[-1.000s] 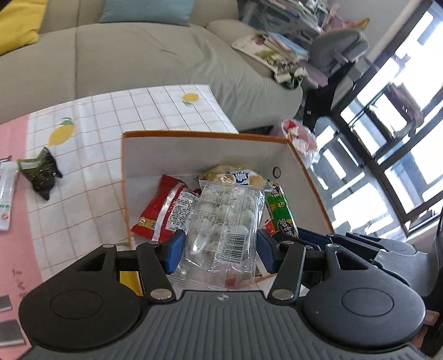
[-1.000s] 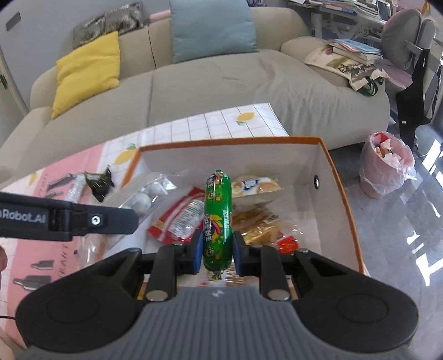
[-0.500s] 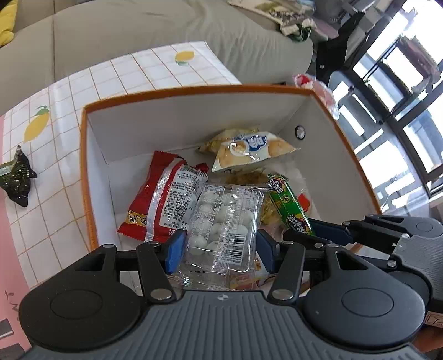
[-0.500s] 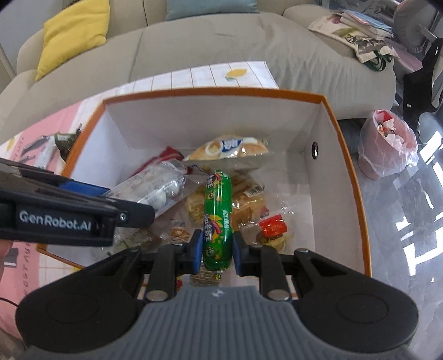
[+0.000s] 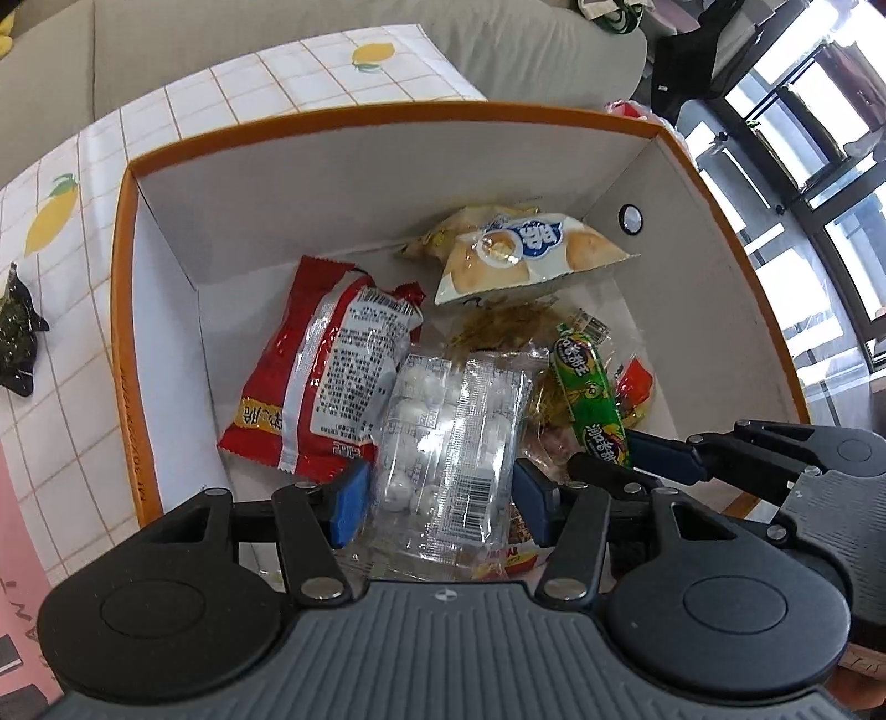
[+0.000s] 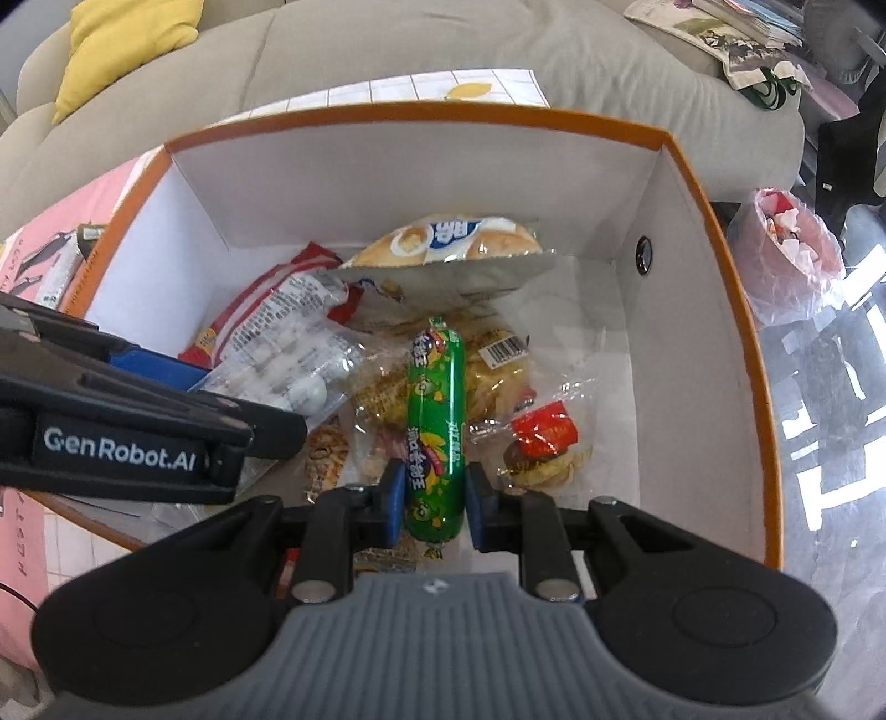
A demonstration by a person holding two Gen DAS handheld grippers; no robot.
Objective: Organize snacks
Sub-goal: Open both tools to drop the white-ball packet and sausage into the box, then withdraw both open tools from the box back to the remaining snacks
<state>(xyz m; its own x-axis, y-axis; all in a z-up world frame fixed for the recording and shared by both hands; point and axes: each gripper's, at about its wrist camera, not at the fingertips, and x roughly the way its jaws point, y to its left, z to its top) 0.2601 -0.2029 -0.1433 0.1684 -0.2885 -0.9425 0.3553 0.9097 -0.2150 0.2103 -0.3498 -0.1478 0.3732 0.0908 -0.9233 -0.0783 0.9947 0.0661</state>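
Note:
An orange-rimmed white box [image 5: 116,310] [image 6: 720,238] holds several snacks: a red packet [image 5: 326,382], a white-and-yellow biscuit bag [image 5: 526,255] [image 6: 448,243] and a small red-wrapped sweet [image 6: 545,432]. My left gripper [image 5: 437,498] is shut on a clear packet of white balls [image 5: 454,443] [image 6: 288,365], held low inside the box. My right gripper [image 6: 432,498] is shut on a green sausage stick [image 6: 434,426] [image 5: 592,399], also inside the box, just right of the left one.
The box stands on a checked lemon-print cloth [image 5: 72,232] with a dark green wrapper [image 5: 16,343] lying left of it. A grey sofa [image 6: 443,50] with a yellow cushion [image 6: 122,44] is behind. A pink-bagged bin [image 6: 792,260] sits on the floor at right.
Both grippers have sunk into the box with their snacks and tipped further down. The box walls now fill each view. Neither grip has changed.

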